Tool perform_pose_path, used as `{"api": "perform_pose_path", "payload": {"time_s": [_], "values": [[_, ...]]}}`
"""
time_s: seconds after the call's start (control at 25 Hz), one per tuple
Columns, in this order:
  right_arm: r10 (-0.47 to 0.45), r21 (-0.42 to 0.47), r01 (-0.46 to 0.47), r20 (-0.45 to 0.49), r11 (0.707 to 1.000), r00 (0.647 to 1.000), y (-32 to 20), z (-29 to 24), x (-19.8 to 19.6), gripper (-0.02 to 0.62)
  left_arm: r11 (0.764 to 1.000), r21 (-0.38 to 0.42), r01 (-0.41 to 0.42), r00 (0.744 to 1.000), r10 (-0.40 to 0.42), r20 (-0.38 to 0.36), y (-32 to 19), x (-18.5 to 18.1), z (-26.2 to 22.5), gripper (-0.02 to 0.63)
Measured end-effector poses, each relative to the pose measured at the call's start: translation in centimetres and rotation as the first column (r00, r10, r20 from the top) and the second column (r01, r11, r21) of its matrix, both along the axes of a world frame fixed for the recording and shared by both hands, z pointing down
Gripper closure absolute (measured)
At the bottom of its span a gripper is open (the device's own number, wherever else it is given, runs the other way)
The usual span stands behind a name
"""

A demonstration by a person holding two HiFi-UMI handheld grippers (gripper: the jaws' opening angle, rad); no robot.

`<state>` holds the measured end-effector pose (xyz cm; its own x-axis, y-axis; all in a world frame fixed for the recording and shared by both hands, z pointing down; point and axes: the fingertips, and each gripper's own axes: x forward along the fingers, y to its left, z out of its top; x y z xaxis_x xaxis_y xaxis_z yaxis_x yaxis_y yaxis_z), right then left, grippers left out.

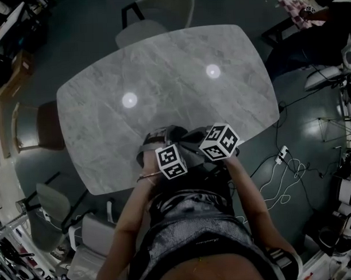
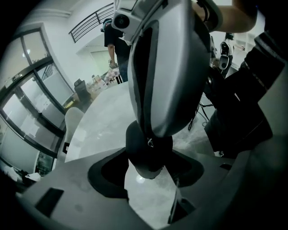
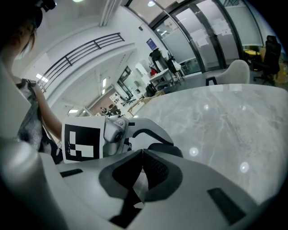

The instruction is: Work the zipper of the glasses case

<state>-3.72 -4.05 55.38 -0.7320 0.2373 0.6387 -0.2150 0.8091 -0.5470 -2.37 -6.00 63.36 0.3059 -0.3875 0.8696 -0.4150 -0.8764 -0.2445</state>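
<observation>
"Left gripper view first: what is caught there?"

"The glasses case (image 2: 171, 67), a pale shell with a dark zipper seam (image 2: 139, 76), stood on end. The left gripper (image 2: 150, 171) has its jaws spread wide and clamped on the case's lower, darker end, above the marble table (image 2: 103, 126)."

"And the other hand?"

"The right gripper (image 3: 141, 157) has its jaws pressed together. Its own view shows nothing I can make out between them, and the case sits just beyond the tips."

"So which step?"

"Bracing, by my reading; the pull on the zipper looks not yet begun. A small metal glint (image 2: 148, 142) low on the seam may be the slider. The next move would call for the right jaws to part, pinch that tab and run it along the seam while the left holds firm."

"Pose?"

"Head view: both grippers close together at the table's near edge, tight to the person's torso, elbows back, both pointing down, the left more steeply."
</observation>
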Motion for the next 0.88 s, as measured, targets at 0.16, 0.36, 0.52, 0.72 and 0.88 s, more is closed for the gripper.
{"api": "perform_pose_path", "payload": {"time_s": [0.16, 0.36, 0.52, 0.72, 0.88], "values": [[-0.008, -0.006, 0.008, -0.007, 1.0, 1.0, 0.49, 0.02, -0.11, 0.535, 1.0, 0.01, -0.015, 1.0, 0.015, 0.025, 0.32, 0.03, -0.04, 0.353], [-0.05, 0.047, 0.053, -0.056, 0.997, 0.997, 0.38, 0.32, -0.39, 0.535, 1.0, 0.001, -0.01, 1.0, 0.009, 0.006, -0.1, 0.1, 0.1, 0.353], [-0.024, 0.044, 0.026, -0.032, 0.999, 0.999, 0.43, 0.31, -0.34, 0.535, 1.0, 0.012, -0.007, 1.0, 0.008, -0.026, 0.05, 0.08, 0.19, 0.353], [0.021, 0.053, -0.02, -0.009, 0.998, 1.0, 0.13, 0.31, -0.06, 0.534, 1.0, 0.022, 0.01, 0.997, -0.008, -0.076, -0.3, 0.38, -0.16, 0.351], [0.038, 0.069, -0.037, -0.011, 0.997, 0.999, -0.26, 0.19, 0.14, 0.534, 0.999, 0.023, 0.031, 0.993, -0.029, -0.113, -0.62, 0.51, -0.34, 0.351]]}}
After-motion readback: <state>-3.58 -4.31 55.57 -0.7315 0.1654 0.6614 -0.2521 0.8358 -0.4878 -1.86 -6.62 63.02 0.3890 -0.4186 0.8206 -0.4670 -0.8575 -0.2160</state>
